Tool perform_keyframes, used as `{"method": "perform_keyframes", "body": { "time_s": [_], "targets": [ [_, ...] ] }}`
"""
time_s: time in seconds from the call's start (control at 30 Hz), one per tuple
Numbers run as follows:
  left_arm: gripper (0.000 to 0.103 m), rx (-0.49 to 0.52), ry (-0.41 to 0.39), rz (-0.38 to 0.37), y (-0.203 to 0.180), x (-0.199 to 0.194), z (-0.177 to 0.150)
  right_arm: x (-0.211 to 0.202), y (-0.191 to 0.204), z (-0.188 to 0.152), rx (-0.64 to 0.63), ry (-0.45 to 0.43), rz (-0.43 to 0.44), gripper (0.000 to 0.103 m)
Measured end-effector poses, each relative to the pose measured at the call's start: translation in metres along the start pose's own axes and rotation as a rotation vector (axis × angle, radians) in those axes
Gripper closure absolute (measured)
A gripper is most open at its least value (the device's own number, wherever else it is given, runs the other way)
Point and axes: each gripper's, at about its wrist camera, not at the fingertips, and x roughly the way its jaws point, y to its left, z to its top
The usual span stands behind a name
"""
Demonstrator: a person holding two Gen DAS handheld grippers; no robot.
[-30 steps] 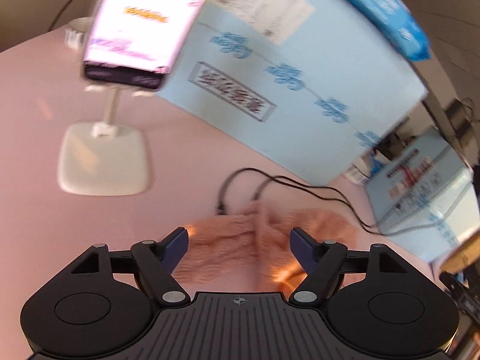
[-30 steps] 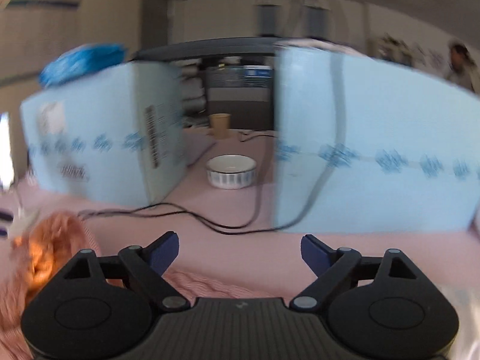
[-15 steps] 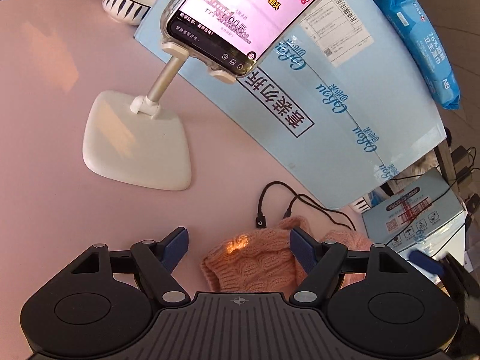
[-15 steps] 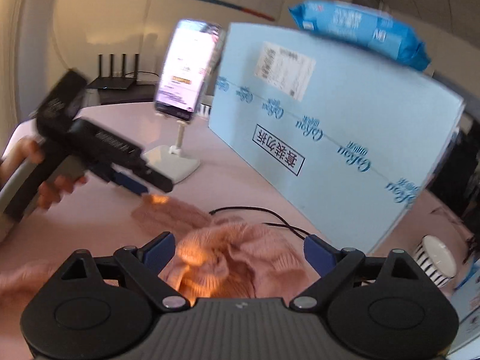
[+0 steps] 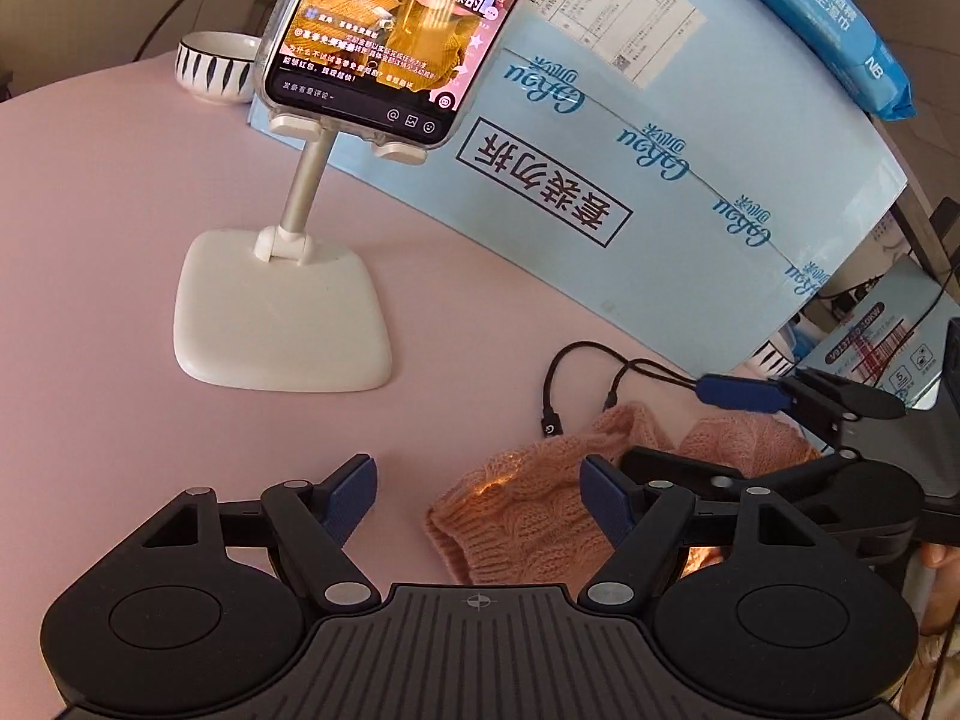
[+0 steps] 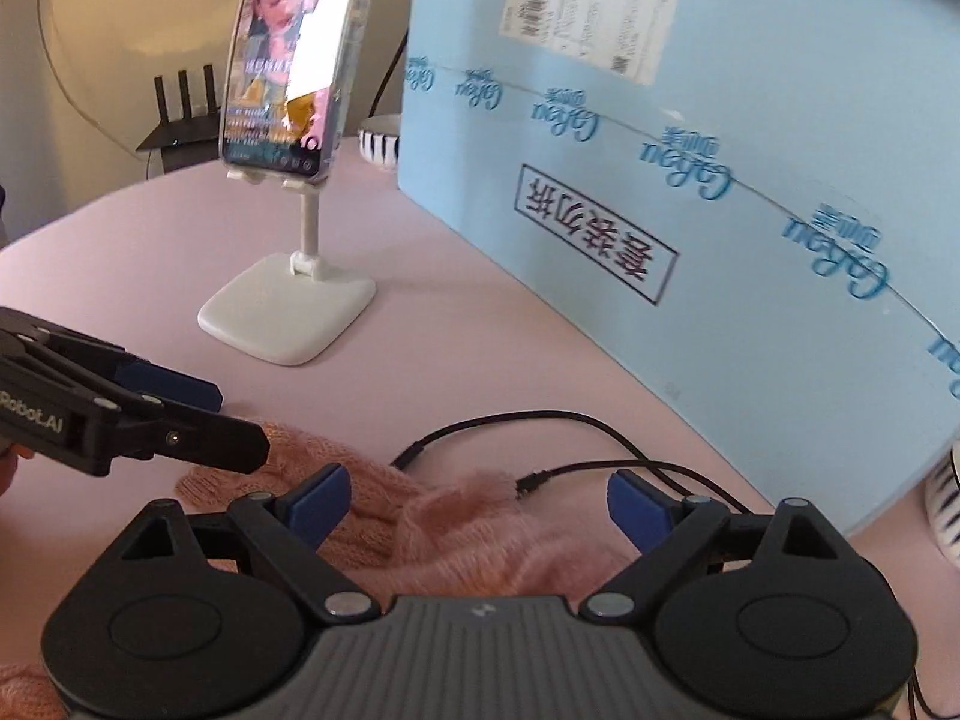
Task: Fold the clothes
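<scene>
- My left gripper [image 5: 477,495] hangs over the pink knit sweater [image 5: 540,510], jaws wide, holding nothing.
- My right gripper [image 6: 480,501] likewise: jaws wide above the sweater on the desk [image 6: 450,348].

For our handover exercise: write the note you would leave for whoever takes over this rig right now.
Left hand-held gripper: open, empty, over the near edge of the pink knit sweater.
Right hand-held gripper: open, empty, over the sweater's bunched middle.
Sweater lies crumpled on the pink table, beside the black cables, in front of the blue box.
Done: no fold visible.
Left: spread it, then fold.
</scene>
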Motion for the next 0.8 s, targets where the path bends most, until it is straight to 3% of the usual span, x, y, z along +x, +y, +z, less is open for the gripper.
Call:
{"method": "perform_keyframes", "body": {
  "time_s": [0.1, 0.2, 0.23, 0.27, 0.33, 0.4, 0.5, 0.8],
  "targets": [
    [0.027, -0.014, 0.001, -0.008, 0.002, -0.001, 0.001, 0.01, 0.013, 0.002, -0.078, 0.07, 0.078, 0.016],
    [0.027, -0.021, 0.002, -0.012, 0.003, -0.002, 0.002, 0.016, 0.018, 0.004, -0.061, 0.076, 0.071, 0.029],
    [0.027, -0.02, 0.002, -0.012, 0.003, -0.003, 0.002, 0.017, 0.019, 0.005, -0.048, 0.07, 0.064, 0.042],
    [0.027, -0.018, 0.001, -0.012, 0.003, -0.004, 0.002, 0.018, 0.02, 0.006, -0.037, 0.061, 0.051, 0.061],
    [0.027, -0.018, 0.0, -0.013, 0.004, -0.004, 0.002, 0.015, 0.022, 0.005, -0.027, 0.008, -0.076, 0.085],
    [0.027, -0.022, -0.001, -0.017, 0.006, -0.005, 0.002, 0.006, 0.014, 0.003, 0.049, -0.067, -0.189, 0.085],
    [0.027, -0.034, 0.0, -0.025, 0.009, -0.005, 0.003, -0.018, -0.007, -0.002, 0.199, -0.168, -0.25, 0.085],
    [0.026, -0.007, -0.001, -0.016, 0.005, -0.006, 0.002, -0.091, -0.069, -0.03, 0.502, -0.419, -0.35, 0.079]
  ]
}}
